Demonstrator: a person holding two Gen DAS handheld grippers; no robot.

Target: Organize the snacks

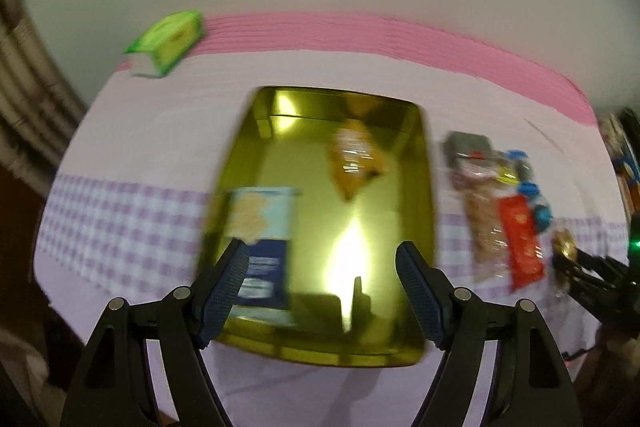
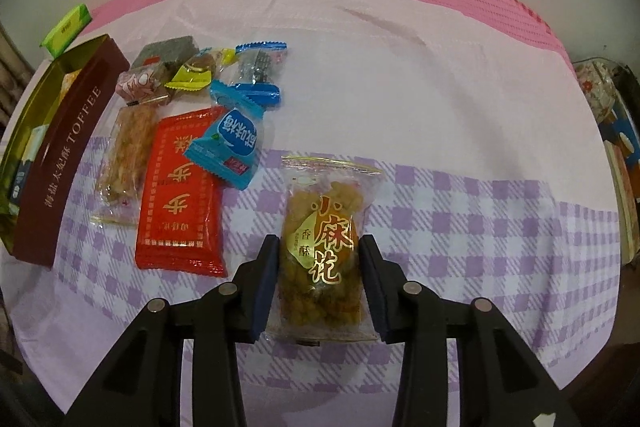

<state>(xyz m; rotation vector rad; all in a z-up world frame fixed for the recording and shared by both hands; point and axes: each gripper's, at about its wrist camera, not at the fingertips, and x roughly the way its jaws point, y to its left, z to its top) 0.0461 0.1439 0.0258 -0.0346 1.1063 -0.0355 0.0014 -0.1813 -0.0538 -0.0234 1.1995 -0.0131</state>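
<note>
A shiny gold tin tray (image 1: 384, 351) lies on the tablecloth below my left gripper (image 1: 322, 267), which is open and empty above it. Inside lie a blue biscuit packet (image 1: 266, 227) and an orange snack packet (image 1: 354, 157). In the right wrist view the same tin (image 2: 60, 139) shows its brown "TOFFEE" side at far left. My right gripper (image 2: 318, 263) is shut on a clear packet of golden fried twists (image 2: 324, 227), with both pads against its sides. Beside the tin lies a pile of snacks: a red packet (image 2: 180, 195), a blue packet (image 2: 226, 147) and a clear cracker packet (image 2: 126, 147).
A green box (image 1: 168, 41) (image 2: 66, 27) stands at the table's far left by the pink strip. The snack pile also shows in the left wrist view (image 1: 504, 219), right of the tin. Cluttered shelves (image 2: 616, 147) line the right edge.
</note>
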